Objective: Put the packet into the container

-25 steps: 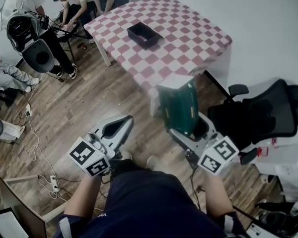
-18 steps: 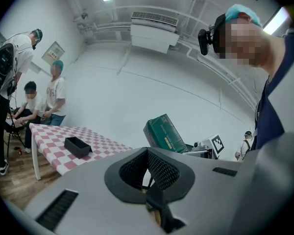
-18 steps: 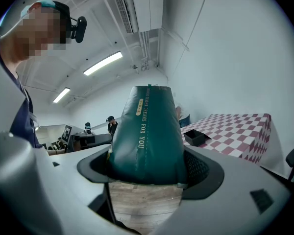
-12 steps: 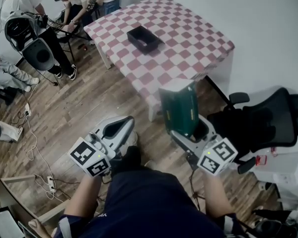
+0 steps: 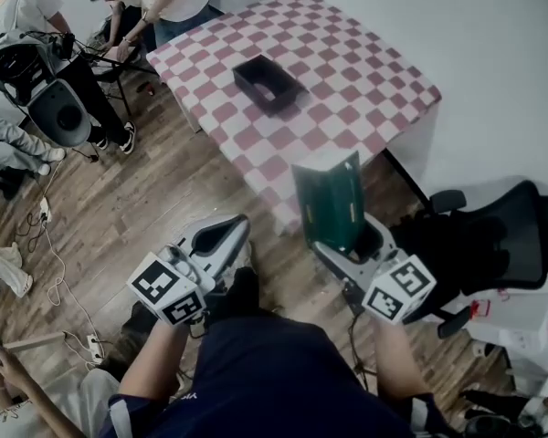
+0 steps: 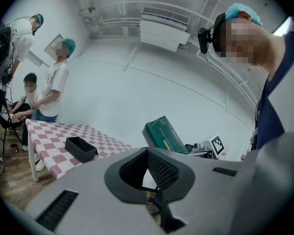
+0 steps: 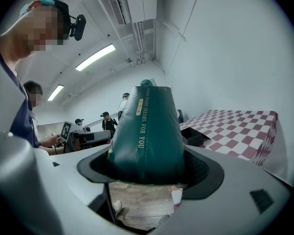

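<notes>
A dark green packet (image 5: 331, 201) stands upright in my right gripper (image 5: 349, 241), whose jaws are shut on its lower end. In the right gripper view the packet (image 7: 147, 131) fills the middle between the jaws of the right gripper (image 7: 147, 173). The black open container (image 5: 268, 82) sits on the pink checked table (image 5: 356, 71), well ahead of both grippers and apart from them. My left gripper (image 5: 221, 235) hangs over the wooden floor at the left, its jaws together with nothing in them. In the left gripper view I see the left gripper (image 6: 148, 153), the container (image 6: 81, 148) and the packet (image 6: 164, 135).
A black office chair (image 5: 493, 231) stands at the right, close to my right arm. People (image 5: 151, 3) and round black equipment on a stand (image 5: 55, 108) are at the upper left. Cables (image 5: 59, 263) trail over the floor at the left.
The table and container have slid a little lower in the head view, nearer to me. Both grippers keep their places, the packet still held. The people at upper left have shifted.
</notes>
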Demonstrator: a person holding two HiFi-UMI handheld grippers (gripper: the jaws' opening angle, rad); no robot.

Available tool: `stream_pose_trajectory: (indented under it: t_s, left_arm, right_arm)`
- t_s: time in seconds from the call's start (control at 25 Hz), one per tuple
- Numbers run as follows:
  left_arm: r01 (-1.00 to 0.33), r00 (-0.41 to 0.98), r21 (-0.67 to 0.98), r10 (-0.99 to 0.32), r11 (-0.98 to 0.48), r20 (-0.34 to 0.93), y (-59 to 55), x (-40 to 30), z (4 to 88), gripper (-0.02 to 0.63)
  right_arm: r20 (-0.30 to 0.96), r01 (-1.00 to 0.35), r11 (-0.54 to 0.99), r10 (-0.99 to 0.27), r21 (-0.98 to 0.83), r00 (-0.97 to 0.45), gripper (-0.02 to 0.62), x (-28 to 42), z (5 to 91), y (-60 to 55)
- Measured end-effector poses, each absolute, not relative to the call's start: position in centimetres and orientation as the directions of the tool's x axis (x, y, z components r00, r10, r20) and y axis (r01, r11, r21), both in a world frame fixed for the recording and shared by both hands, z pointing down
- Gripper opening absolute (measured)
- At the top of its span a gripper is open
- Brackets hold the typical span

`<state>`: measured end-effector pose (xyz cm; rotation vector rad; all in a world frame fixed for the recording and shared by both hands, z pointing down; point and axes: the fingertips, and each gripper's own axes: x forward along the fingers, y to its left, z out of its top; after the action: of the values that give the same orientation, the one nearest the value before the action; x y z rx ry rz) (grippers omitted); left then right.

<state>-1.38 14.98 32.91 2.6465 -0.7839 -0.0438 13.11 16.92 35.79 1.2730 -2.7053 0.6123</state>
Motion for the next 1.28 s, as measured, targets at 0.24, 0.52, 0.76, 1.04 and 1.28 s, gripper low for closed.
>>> stream_pose_trajectory:
  t_s: [0.24,0.52,0.76,1.04,1.28]
  left_arm:
    - [-0.512,0.849,0.388,-0.521,-0.766,0.089,7.8,-2.9,33.9,0.025]
    - [-0.486,0.865,0.402,-0.493,-0.776,0.095,-0.8,-5.0,34.2,0.025]
    - [-0.468,0.876,0.406,-0.474,-0.785,0.094,-6.8,-6.5,34.4,0.025]
    - [-0.451,0.884,0.435,-0.457,-0.779,0.098,-11.8,-7.9,35.7,0.025]
    - [-0.45,0.885,0.454,-0.453,-0.769,0.109,-15.3,-7.6,36.9,0.025]
  right_arm:
    - [0.269,-0.76,0.559,-0.716,-0.332,-0.644,0.416,11.4,36.9,9.8]
    - [0.299,-0.782,0.524,-0.729,-0.337,-0.616,0.416,9.3,37.1,1.7]
    - [0.325,-0.802,0.503,-0.737,-0.323,-0.593,0.416,7.9,37.4,-4.3]
    - [0.362,-0.818,0.49,-0.735,-0.3,-0.574,0.416,6.9,38.1,-9.8]
    - [0.399,-0.824,0.496,-0.721,-0.275,-0.567,0.416,6.9,39.2,-14.5]
